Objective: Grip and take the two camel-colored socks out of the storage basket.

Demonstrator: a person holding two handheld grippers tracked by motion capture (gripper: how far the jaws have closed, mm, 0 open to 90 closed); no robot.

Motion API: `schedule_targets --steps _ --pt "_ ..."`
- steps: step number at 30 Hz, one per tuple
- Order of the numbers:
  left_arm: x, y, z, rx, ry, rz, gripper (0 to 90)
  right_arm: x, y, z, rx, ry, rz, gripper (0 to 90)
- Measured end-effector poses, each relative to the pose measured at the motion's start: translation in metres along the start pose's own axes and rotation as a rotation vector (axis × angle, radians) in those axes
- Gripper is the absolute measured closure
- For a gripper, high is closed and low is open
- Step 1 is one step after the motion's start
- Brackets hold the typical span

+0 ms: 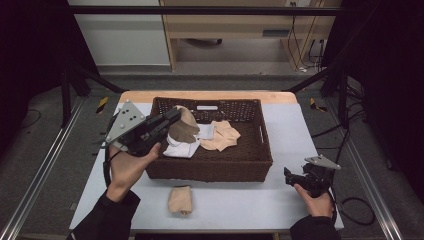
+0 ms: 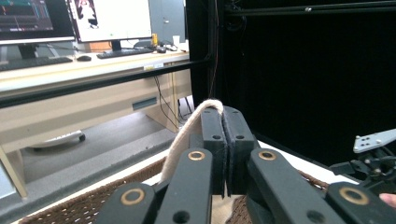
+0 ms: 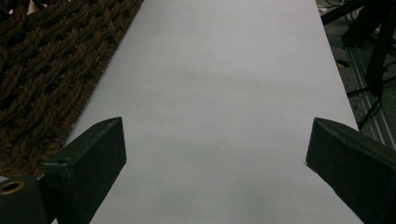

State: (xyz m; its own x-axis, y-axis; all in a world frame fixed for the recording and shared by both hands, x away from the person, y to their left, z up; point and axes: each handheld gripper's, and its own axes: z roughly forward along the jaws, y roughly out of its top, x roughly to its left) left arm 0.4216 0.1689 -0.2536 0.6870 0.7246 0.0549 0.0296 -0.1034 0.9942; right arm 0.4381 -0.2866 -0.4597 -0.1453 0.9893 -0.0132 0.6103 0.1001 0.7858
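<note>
Above the wicker basket (image 1: 260, 150), my left gripper (image 1: 176, 115) has its jaws clenched on a beige cloth (image 1: 184, 127), pinched thin between the pads. Off to the side, my right gripper (image 1: 290, 176) rests low over the desk (image 1: 240, 200), jaws spread wide, holding nothing.
</note>
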Motion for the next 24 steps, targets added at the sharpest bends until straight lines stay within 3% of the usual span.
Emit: schedule_targets --steps 5,10,15,24 --pt "-0.009 0.0 -0.02 -0.018 -0.015 0.019 88.1 0.0 0.0 0.0 0.0 -0.001 0.0 5.2" --pt "-0.02 -0.013 -0.034 -0.001 -0.044 0.012 88.0 0.0 0.0 -0.001 0.002 -0.002 0.002 5.2" --pt "-0.025 -0.029 -0.04 0.019 -0.06 0.007 88.0 0.0 -0.001 -0.001 0.003 -0.001 0.006 5.2" --pt "-0.032 -0.065 -0.041 0.08 -0.088 -0.044 88.0 0.001 -0.001 -0.001 0.004 0.001 0.003 5.2"
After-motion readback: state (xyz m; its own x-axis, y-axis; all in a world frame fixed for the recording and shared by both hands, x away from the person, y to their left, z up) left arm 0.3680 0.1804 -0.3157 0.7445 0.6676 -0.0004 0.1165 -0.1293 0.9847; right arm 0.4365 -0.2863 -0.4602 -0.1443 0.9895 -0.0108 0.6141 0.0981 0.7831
